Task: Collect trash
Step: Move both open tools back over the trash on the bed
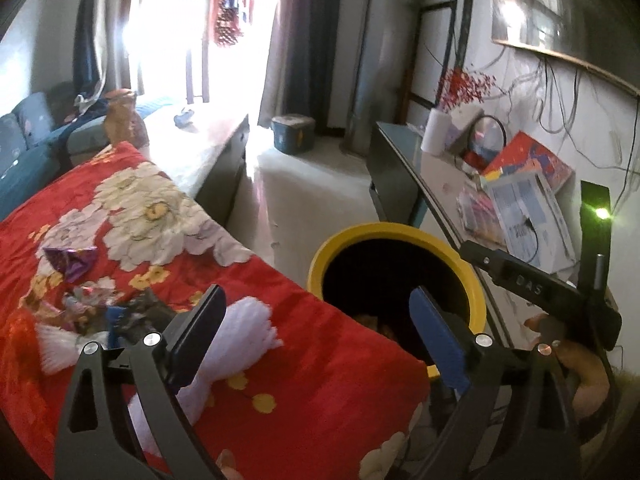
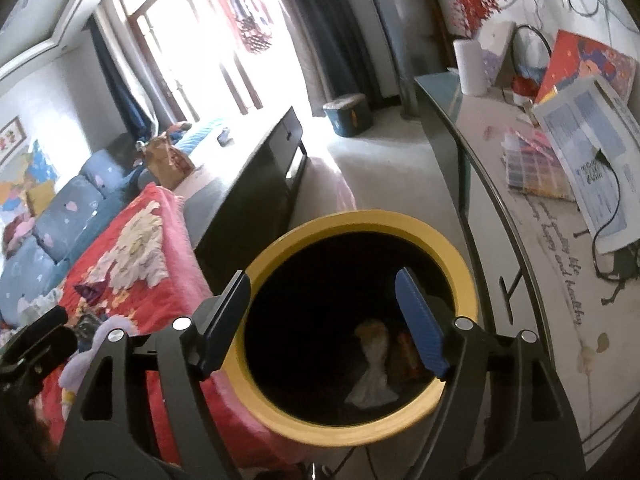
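Note:
A yellow-rimmed bin (image 1: 394, 232) stands between a bed with a red floral blanket (image 1: 304, 320) and a desk. My left gripper (image 1: 316, 294) is open and empty, half over the blanket's edge and half over the bin's mouth. On the blanket to its left lie a purple wrapper (image 1: 70, 262), several crumpled wrappers (image 1: 94, 306) and a white pleated paper (image 1: 56, 344). My right gripper (image 2: 322, 276) hangs open and empty over the bin (image 2: 360, 220). A crumpled pale paper (image 2: 372, 368) lies at the bin's dark bottom. The right gripper's body (image 1: 528, 284) and a hand (image 1: 584, 364) show at the right.
A glass-topped desk (image 2: 472, 128) on the right carries papers (image 2: 592, 148), a paper roll (image 2: 470, 66) and cables. A dark low cabinet (image 2: 256, 184) stands behind the bin. A blue sofa (image 2: 60, 216) sits far left and a teal box (image 2: 348, 114) on the floor by the window.

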Tool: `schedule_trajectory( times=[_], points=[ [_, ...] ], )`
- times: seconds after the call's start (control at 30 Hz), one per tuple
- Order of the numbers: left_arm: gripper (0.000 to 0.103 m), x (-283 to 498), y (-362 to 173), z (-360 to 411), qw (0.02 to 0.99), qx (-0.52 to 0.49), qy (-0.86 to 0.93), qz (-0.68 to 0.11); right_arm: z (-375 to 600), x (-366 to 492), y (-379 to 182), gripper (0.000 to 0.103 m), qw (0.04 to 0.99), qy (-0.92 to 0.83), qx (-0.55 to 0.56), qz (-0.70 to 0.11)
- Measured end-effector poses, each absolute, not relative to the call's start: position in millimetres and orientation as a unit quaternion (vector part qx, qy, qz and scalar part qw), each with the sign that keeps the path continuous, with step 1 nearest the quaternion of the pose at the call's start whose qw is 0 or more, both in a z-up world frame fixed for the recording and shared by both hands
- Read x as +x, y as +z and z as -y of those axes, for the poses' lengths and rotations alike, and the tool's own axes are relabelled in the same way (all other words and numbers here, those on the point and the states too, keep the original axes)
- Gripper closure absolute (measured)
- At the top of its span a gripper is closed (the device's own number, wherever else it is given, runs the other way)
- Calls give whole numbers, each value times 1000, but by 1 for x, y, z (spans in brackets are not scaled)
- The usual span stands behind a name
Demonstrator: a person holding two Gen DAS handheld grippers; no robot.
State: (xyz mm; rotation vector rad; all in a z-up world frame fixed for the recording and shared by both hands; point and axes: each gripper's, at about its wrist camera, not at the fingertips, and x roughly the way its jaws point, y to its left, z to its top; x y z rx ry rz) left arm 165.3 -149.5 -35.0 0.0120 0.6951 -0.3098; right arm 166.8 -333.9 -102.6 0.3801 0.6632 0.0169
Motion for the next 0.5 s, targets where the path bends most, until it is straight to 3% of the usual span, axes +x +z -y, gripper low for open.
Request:
schedule_trajectory(
  times=[0.5],
  points=[
    [12,146,-17,99,944,-39,-108,-310,287,148,-70,26,944,59,142,-291]
  ],
)
